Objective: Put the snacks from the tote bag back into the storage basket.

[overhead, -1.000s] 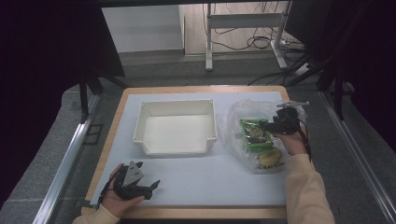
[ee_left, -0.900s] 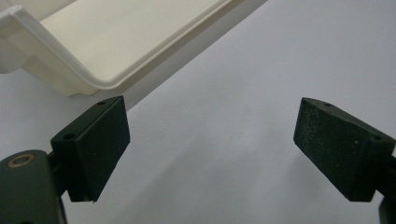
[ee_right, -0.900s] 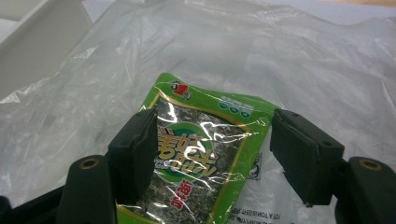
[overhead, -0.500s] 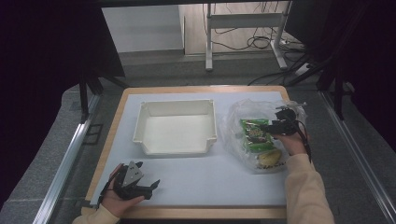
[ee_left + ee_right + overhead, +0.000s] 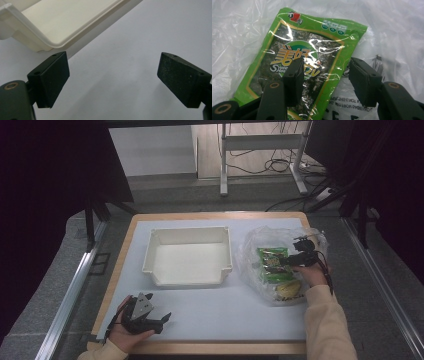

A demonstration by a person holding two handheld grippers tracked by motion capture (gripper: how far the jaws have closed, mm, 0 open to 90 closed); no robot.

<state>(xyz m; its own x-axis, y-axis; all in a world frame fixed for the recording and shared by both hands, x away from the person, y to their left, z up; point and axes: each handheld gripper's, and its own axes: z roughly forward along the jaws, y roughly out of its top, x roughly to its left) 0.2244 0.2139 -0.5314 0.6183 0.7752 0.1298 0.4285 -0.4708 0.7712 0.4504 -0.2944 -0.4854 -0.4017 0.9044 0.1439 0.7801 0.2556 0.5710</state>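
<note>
The right gripper (image 5: 324, 82) has its fingers (image 5: 293, 81) half-spread and straddling the right edge of the green snack packet (image 5: 294, 62); they have just been closing, with the packet's edge between them, though the pads do not look pressed on it yet. The packet lies flat on a crumpled clear plastic bag (image 5: 260, 245) at the counter's right side, so it has to be pinched by an edge. The white tray (image 5: 187, 257) sits empty just left of the bag, probably the packet's destination. The left gripper (image 5: 113, 75) rests near the counter's (image 5: 230, 315) front edge, fingers wide and empty, out of the way.
</note>
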